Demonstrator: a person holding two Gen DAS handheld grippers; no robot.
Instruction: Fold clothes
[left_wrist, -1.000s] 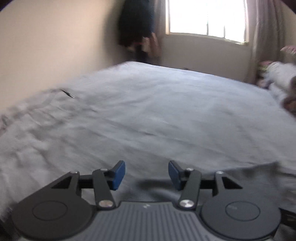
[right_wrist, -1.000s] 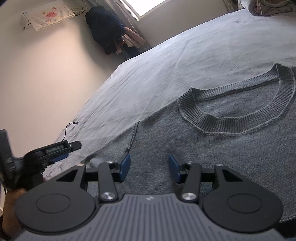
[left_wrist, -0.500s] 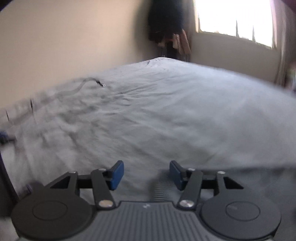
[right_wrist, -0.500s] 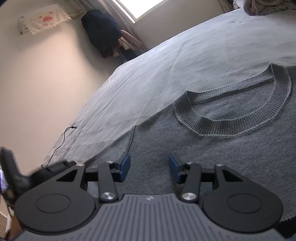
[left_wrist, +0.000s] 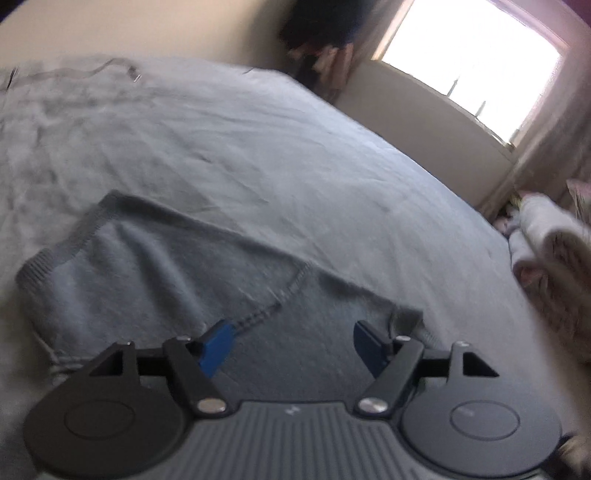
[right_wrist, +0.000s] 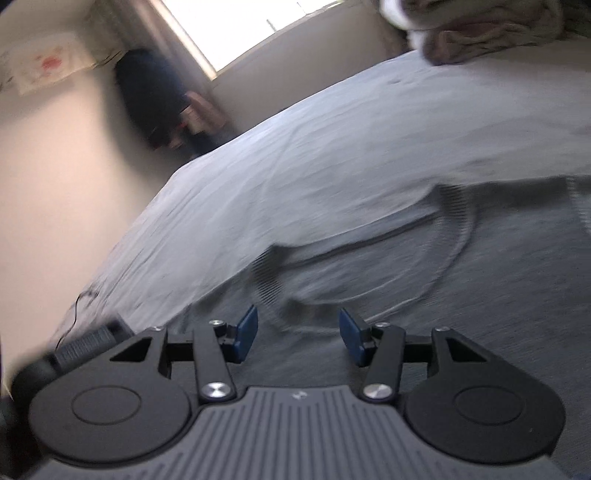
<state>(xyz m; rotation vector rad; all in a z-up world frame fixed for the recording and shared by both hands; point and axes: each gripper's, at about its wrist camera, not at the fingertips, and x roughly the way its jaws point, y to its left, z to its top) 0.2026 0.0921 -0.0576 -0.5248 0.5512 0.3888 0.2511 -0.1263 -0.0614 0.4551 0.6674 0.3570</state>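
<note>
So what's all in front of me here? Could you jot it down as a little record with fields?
surface: bed sheet, pale grey, wrinkled
garment: grey knit sweater spread flat on the sheet
sleeve: lies out to the left, ribbed cuff at its end
collar: ribbed round neckline, blurred
left tongs: open, above the shoulder seam, holding nothing
right tongs: open, over the sweater near the collar, holding nothing
background: bright window, dark clothes hanging on the wall

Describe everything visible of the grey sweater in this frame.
The grey sweater is a fine knit lying flat on the pale bed sheet. The right view shows its ribbed round collar; the left view shows a spread sleeve with a ribbed cuff and a stitched shoulder seam. Neither open tool grips it.
</note>
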